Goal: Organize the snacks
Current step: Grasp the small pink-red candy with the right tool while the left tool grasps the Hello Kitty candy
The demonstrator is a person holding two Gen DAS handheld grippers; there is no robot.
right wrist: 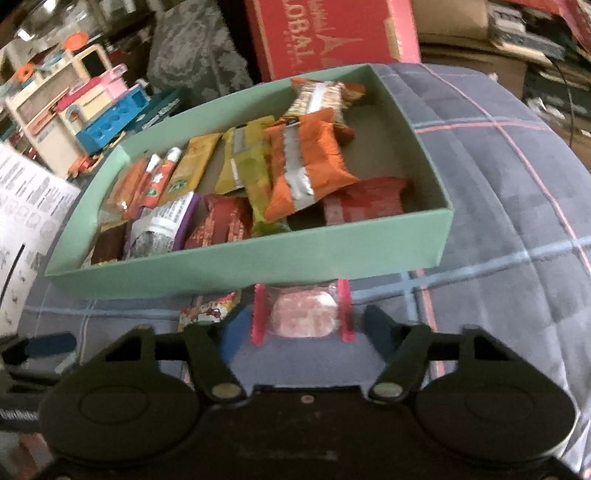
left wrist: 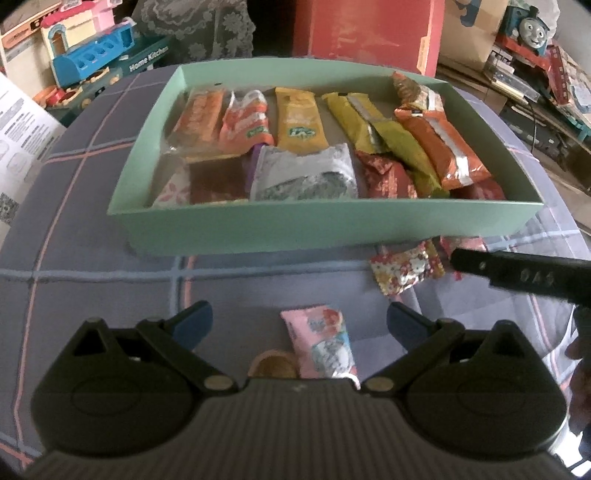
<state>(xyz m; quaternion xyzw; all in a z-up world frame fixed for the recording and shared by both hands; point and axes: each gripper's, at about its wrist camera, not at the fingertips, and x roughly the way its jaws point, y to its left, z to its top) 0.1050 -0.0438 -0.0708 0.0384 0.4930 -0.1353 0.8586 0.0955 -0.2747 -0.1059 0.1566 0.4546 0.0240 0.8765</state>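
A green box holds several snack packets on a plaid cloth; it also shows in the right wrist view. My left gripper is open, with a pink packet lying between its fingers on the cloth. A floral packet lies near the box's front wall. My right gripper is open around a clear red-edged packet holding a pink snack, just in front of the box. The floral packet lies to its left. The right gripper's finger shows at the right of the left wrist view.
A round brown item lies by the pink packet. Toys and a white leaflet are at the left. A red carton stands behind the box. Clutter fills the far right.
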